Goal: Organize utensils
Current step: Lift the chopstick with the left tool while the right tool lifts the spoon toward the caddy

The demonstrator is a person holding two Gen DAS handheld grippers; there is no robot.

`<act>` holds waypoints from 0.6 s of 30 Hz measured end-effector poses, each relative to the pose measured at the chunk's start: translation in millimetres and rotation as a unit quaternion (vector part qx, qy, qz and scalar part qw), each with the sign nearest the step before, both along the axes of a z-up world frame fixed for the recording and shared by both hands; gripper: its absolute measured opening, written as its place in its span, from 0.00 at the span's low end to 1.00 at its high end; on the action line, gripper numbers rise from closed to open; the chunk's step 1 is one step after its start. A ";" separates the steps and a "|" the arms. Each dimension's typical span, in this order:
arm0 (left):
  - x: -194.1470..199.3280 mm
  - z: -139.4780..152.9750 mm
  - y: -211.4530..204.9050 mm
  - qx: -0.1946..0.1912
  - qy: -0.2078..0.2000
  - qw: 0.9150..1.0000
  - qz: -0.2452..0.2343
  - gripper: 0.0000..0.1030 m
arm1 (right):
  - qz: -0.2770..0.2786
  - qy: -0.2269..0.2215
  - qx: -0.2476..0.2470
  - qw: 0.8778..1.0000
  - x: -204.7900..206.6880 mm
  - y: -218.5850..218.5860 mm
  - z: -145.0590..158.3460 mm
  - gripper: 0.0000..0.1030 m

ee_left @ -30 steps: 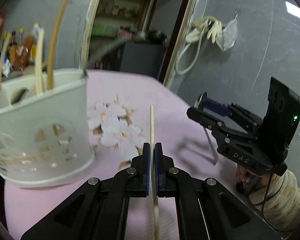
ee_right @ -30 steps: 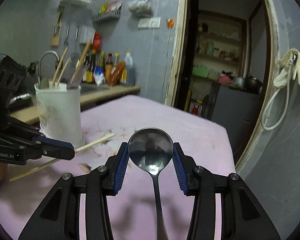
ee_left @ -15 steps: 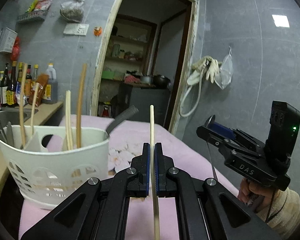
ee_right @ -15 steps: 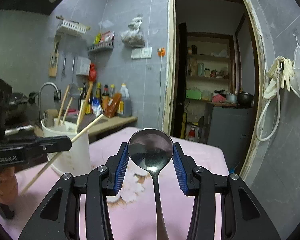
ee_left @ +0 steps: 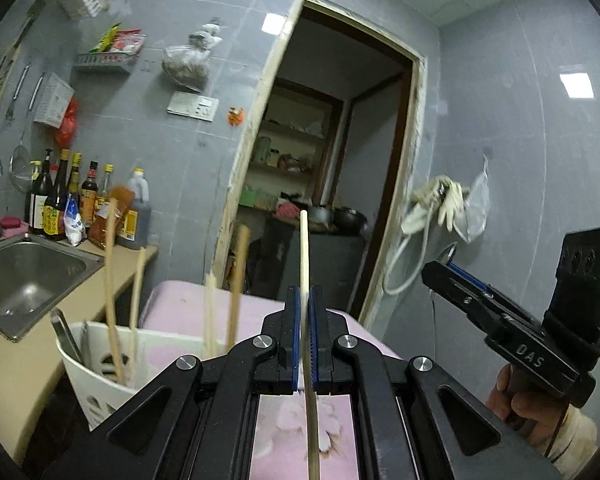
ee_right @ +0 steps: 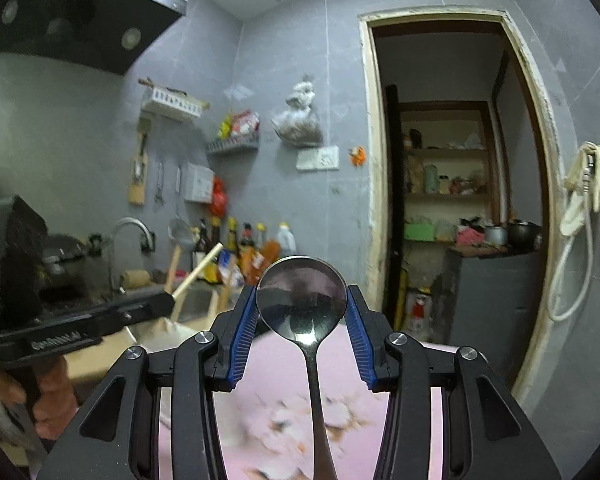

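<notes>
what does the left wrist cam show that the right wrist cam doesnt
Only the left wrist view shows the white utensil holder with chopsticks standing in it, the steel sink, and the left gripper shut on a single chopstick.

Only the right wrist view shows the range hood, the whole faucet, and the right gripper with its blue pads against the bowl of a metal spoon.

Both show the doorway, the sauce bottles, the gloves hung on the wall and the pink floral tablecloth.
</notes>
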State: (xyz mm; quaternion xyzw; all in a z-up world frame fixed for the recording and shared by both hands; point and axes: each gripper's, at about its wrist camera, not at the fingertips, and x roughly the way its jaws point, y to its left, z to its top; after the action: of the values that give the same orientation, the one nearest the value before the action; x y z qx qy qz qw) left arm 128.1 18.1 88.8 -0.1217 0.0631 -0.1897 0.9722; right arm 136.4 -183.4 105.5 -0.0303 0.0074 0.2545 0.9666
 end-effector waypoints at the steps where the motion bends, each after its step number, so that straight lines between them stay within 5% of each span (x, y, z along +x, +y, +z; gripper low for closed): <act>1: 2.7 3.2 7.3 -0.008 -0.001 1.000 0.002 0.02 | 0.009 -0.002 0.007 1.000 1.5 4.0 4.3 0.40; 11: 30.3 26.4 93.1 -0.099 0.000 0.994 0.046 0.02 | 0.099 -0.014 0.096 0.990 33.5 63.3 40.7 0.40; 18: 36.6 25.1 123.8 -0.124 -0.022 0.986 0.107 0.02 | 0.081 -0.025 0.116 0.990 47.6 99.7 31.8 0.40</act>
State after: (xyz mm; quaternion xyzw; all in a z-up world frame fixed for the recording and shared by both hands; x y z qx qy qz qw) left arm 164.7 141.9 113.9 -0.2435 0.0045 -0.0940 0.9653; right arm 184.1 -83.6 137.3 0.0756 -0.0485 0.3307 0.9395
